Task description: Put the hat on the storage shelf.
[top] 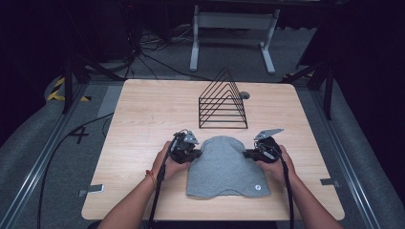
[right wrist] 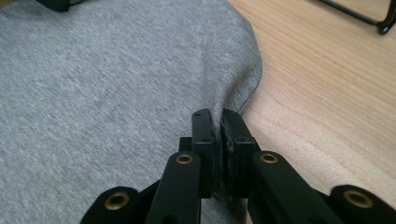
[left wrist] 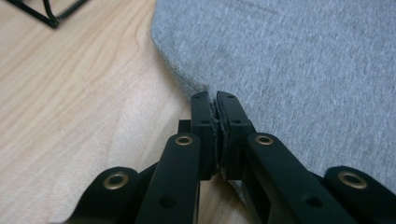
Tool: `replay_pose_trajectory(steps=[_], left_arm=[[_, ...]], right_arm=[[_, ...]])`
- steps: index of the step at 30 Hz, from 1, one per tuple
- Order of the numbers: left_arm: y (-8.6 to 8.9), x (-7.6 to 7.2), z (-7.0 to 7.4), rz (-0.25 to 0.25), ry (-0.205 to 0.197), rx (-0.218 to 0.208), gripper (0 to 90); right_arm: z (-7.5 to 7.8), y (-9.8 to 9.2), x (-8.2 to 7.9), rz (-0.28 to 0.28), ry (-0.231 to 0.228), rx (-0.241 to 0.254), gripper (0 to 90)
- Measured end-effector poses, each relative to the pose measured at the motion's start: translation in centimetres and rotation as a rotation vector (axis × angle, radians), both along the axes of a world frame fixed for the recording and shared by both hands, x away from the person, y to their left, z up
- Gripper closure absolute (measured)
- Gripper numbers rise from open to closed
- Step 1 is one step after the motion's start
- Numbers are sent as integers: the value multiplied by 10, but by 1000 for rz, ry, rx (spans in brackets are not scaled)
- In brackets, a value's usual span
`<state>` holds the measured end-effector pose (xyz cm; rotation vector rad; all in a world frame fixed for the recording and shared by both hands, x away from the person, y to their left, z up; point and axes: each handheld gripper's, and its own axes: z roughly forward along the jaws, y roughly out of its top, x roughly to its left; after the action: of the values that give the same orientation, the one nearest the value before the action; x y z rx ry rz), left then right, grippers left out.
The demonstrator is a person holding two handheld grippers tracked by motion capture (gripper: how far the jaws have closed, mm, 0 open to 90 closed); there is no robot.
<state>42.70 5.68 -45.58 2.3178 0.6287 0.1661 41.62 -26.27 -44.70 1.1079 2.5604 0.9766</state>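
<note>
a grey cloth (top: 223,167) is lying flat on the near half of a wooden table (top: 143,119), its rounded top pointing away from the person and its wider hem toward the near edge. a small white round mark (top: 257,187) is sitting near the hem's right corner.

the left gripper (top: 195,153) is coming in at the cloth's left edge, held in the left hand (top: 171,163). in the left gripper view its jaws are standing pressed together with the cloth's edge (left wrist: 205,88) pinched between the pads, the fabric bunching slightly just ahead of the tips. it is grasping the cloth.

the right gripper (top: 247,154) is meeting the cloth's right edge, held in the right hand (top: 276,164). in the right gripper view its jaws are also clenched on the hem (right wrist: 243,100), and the fabric is puckering into a small fold where they bite. it too is grasping the cloth.

both grippers are sitting at about the same level on the cloth, roughly where the rounded top is widening, well apart from each other with the cloth between them.

a black wire rack (top: 222,101) is standing on the far half of the table, behind the cloth and apart from it. a cable is trailing back from each gripper along the forearms.
</note>
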Motion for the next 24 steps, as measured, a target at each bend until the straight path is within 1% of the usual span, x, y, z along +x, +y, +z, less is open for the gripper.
replay_pose_trajectory(steps=[1, 3, 4, 6, 7, 9, 10, 11, 12, 13, 14, 16, 17, 18, 20, 21, 22, 24], left_arm=[[0, 0, 5, -2, -3, -13, 871], [0, -2, 18, -1, -55, -37, 871], [0, -3, 24, -6, -68, -41, 871], [-1, -5, 39, -12, -105, -72, 871], [-2, -6, 48, -18, -131, -79, 871], [-3, -9, 64, -29, -162, -101, 872], [-4, -10, 74, -41, -182, -98, 872], [-5, -11, 89, -49, -207, -111, 872], [-5, -11, 89, -49, -207, -111, 872], [-5, -12, 97, -51, -220, -119, 872], [-5, -12, 106, -58, -238, -119, 872], [-6, -13, 125, -66, -271, -132, 872], [-7, -13, 131, -63, -281, -139, 872], [-8, -13, 139, -65, -290, -146, 872], [-9, -13, 156, -73, -321, -154, 872], [-9, -11, 164, -75, -341, -158, 872], [-9, -11, 169, -69, -340, -167, 872], [-10, -6, 186, -64, -363, -179, 872]], right_arm=[[4, -1, -2, 4, -16, 8, 854], [14, -4, -5, 6, -53, 26, 854], [20, -4, -7, 6, -78, 22, 854], [32, -7, -12, 3, -113, 42, 854], [39, -9, -14, 5, -134, 50, 854], [55, -12, -19, 12, -179, 66, 854], [63, -15, -21, 12, -195, 80, 854], [79, -18, -25, 9, -236, 93, 854], [79, -18, -25, 9, -236, 93, 854], [85, -20, -26, 12, -249, 98, 854], [94, -21, -27, 12, -264, 105, 854], [112, -23, -29, 11, -299, 107, 854], [123, -24, -30, 12, -320, 112, 854], [129, -25, -30, 13, -330, 116, 854], [148, -25, -30, 8, -370, 112, 854], [157, -26, -29, 6, -383, 120, 854], [165, -26, -28, 2, -395, 122, 854], [179, -26, -24, -4, -424, 124, 854]])
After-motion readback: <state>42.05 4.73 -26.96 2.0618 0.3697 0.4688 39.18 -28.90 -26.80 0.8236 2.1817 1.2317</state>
